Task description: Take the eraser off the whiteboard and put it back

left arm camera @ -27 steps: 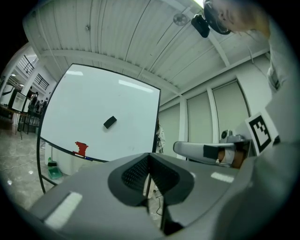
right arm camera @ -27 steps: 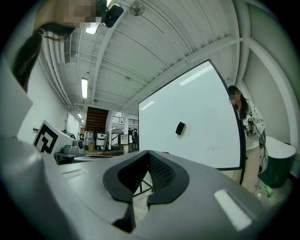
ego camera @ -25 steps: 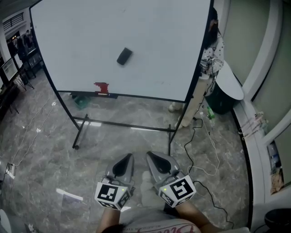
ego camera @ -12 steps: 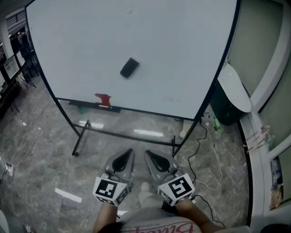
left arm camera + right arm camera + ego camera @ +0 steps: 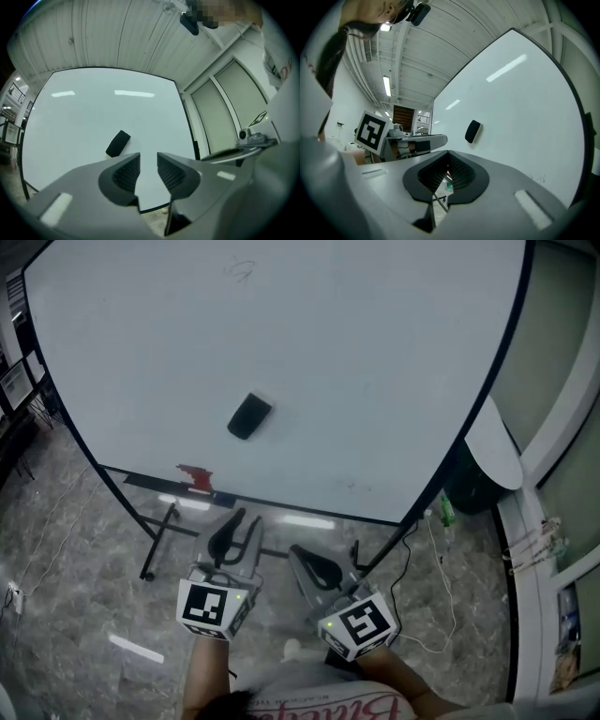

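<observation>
the eraser [image 5: 249, 415] sits untouched at the middle of the whiteboard [image 5: 375, 352], the left gripper [image 5: 242, 521] below the whiteboard has just been opening its empty jaws, the right gripper [image 5: 296, 552] is closed and empty, so both taking and returning remain.

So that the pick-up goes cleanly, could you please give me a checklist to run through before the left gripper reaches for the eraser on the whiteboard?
1. The eraser sits on the whiteboard in plain view: ok.
2. The left gripper has its jaws apart; they have just been opening, and nothing is between them: ok.
3. Jaws lined up on the eraser: not ok; it sits up and to the left of them in the left gripper view.
4. Jaws wide enough for the eraser: cannot tell.
5. The right gripper is shut, empty and off to the side: ok.
</observation>
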A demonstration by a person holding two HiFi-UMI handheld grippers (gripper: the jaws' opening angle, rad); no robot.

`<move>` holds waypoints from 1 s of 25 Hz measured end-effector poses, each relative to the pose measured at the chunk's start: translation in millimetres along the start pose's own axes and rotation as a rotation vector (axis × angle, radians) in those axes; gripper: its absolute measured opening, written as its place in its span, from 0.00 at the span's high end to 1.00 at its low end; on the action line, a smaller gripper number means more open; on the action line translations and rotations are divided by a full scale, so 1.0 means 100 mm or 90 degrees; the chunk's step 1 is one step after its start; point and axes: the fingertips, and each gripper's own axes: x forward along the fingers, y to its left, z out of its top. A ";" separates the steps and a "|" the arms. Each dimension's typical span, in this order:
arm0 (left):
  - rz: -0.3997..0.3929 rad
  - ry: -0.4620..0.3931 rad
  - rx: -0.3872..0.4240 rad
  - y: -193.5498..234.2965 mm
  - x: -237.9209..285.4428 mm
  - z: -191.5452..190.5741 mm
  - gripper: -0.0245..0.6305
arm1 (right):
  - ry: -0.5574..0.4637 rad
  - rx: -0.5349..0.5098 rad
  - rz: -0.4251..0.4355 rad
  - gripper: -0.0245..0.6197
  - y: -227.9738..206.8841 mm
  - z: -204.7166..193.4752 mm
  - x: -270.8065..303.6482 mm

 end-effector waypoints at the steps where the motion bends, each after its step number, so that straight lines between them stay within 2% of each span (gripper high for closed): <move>1: -0.002 0.000 0.015 0.04 0.11 0.01 0.77 | 0.001 0.000 0.002 0.96 -0.05 -0.01 0.04; 8: 0.035 0.042 0.094 0.50 0.69 0.03 0.72 | 0.012 0.004 0.002 0.96 -0.34 -0.07 0.32; 13: 0.025 0.042 0.176 0.67 1.02 0.20 0.72 | 0.004 0.003 -0.015 0.96 -0.50 -0.04 0.48; 16: 0.011 0.062 0.232 0.71 1.20 0.21 0.63 | -0.001 0.004 -0.031 0.96 -0.57 -0.01 0.58; 21: 0.021 0.097 0.311 0.84 1.47 0.12 0.59 | -0.006 0.009 -0.056 0.96 -0.69 0.03 0.70; 25: 0.021 0.110 0.335 0.89 1.63 0.05 0.58 | -0.004 0.011 -0.070 0.96 -0.74 0.02 0.73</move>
